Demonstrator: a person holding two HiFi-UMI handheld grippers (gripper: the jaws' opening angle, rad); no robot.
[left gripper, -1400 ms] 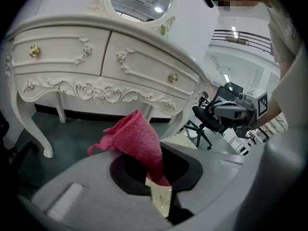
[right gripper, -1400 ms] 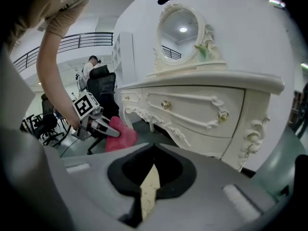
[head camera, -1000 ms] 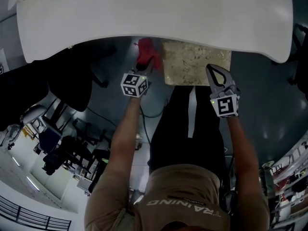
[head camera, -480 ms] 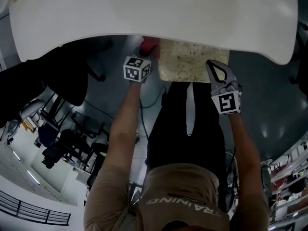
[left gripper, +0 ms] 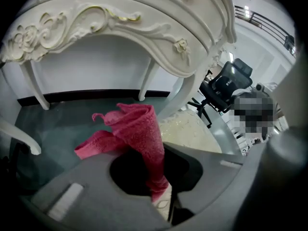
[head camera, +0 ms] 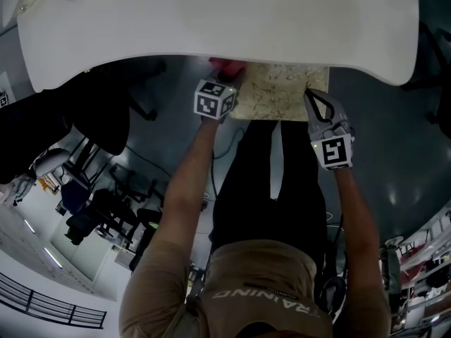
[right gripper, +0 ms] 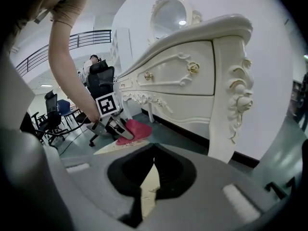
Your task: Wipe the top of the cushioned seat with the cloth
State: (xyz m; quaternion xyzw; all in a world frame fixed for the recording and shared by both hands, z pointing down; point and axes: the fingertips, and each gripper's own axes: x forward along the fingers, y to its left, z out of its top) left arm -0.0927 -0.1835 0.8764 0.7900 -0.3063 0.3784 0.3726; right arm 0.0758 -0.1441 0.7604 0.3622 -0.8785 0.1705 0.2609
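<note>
The cushioned seat (head camera: 278, 90) is beige with a pale pattern and sits partly under the white dressing table (head camera: 211, 20). My left gripper (head camera: 224, 79) is at the seat's far left corner, shut on the red cloth (head camera: 227, 66). In the left gripper view the cloth (left gripper: 137, 129) stands up folded between the jaws of the left gripper (left gripper: 161, 150), with the seat (left gripper: 190, 131) just beyond. My right gripper (head camera: 309, 95) hovers at the seat's right edge. Its tips (right gripper: 154, 145) meet with nothing between them. The right gripper view also shows the cloth (right gripper: 134, 130) lying on the seat's (right gripper: 108, 148) corner.
The table's carved front and legs (right gripper: 236, 100) stand close over the seat. Black office chairs (head camera: 99, 210) crowd the floor to the left, and another chair (left gripper: 224, 85) sits beyond the seat. The person's dark trousers (head camera: 271, 182) are right behind the seat.
My left gripper has carried the cloth forward and to the right, onto the seat's far left corner under the table edge. The right gripper has barely moved.
</note>
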